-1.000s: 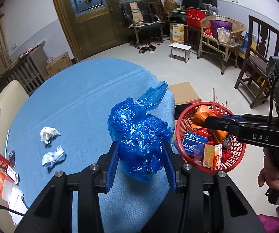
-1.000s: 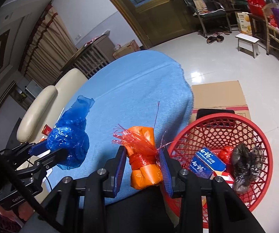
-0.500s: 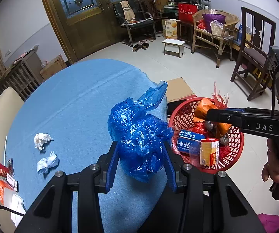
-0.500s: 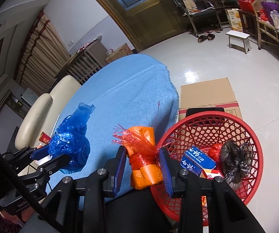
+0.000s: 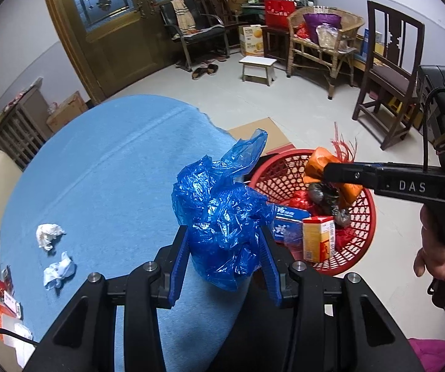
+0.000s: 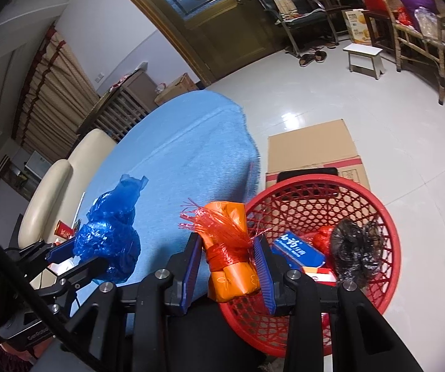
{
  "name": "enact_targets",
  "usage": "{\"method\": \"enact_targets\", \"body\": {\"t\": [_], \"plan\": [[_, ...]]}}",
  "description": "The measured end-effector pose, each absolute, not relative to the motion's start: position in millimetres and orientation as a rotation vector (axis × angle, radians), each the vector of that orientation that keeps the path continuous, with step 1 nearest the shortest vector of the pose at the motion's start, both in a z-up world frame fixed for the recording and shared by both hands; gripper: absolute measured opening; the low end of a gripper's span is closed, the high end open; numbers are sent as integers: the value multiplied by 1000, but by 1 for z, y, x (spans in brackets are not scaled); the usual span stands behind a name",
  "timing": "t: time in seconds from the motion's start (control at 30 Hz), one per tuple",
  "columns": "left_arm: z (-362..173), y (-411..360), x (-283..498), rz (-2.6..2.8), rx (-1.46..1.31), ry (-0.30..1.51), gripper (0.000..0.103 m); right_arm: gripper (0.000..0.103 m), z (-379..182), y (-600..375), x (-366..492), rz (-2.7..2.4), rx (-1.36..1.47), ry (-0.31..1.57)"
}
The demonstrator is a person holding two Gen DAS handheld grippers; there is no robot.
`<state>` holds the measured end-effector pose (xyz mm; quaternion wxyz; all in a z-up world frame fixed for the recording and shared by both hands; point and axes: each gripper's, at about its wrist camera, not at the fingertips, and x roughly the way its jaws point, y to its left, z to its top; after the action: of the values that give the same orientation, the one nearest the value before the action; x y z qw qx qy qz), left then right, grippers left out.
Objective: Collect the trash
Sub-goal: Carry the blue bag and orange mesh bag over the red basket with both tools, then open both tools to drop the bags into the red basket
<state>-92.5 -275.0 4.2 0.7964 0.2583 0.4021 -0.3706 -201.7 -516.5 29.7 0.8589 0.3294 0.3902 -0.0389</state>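
Left tool (image 5: 225, 266) clamped on crinkled blue plastic bag (image 5: 222, 217), right tool (image 6: 228, 266) on orange packet (image 6: 231, 266), red lattice basket (image 6: 386, 226).

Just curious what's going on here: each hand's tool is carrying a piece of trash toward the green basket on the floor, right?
Almost. The basket is red, not green, as the right wrist view shows. The rest holds: the left tool grips a crumpled blue plastic bag, and the right tool grips an orange packet.

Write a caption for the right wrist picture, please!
Right gripper squeezes an orange packet beside the red basket.
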Motion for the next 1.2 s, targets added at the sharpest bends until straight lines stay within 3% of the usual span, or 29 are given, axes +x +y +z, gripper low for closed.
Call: {"method": "enact_targets", "body": {"t": [0.8,1.2], "plan": [[-11,-321,-105,-921,613,895,45,37,22,-551,-227,-174,735,836],[-31,-331,-96,-1033,515,1014,48,39,15,-562,-231,-217,757,853]]}}
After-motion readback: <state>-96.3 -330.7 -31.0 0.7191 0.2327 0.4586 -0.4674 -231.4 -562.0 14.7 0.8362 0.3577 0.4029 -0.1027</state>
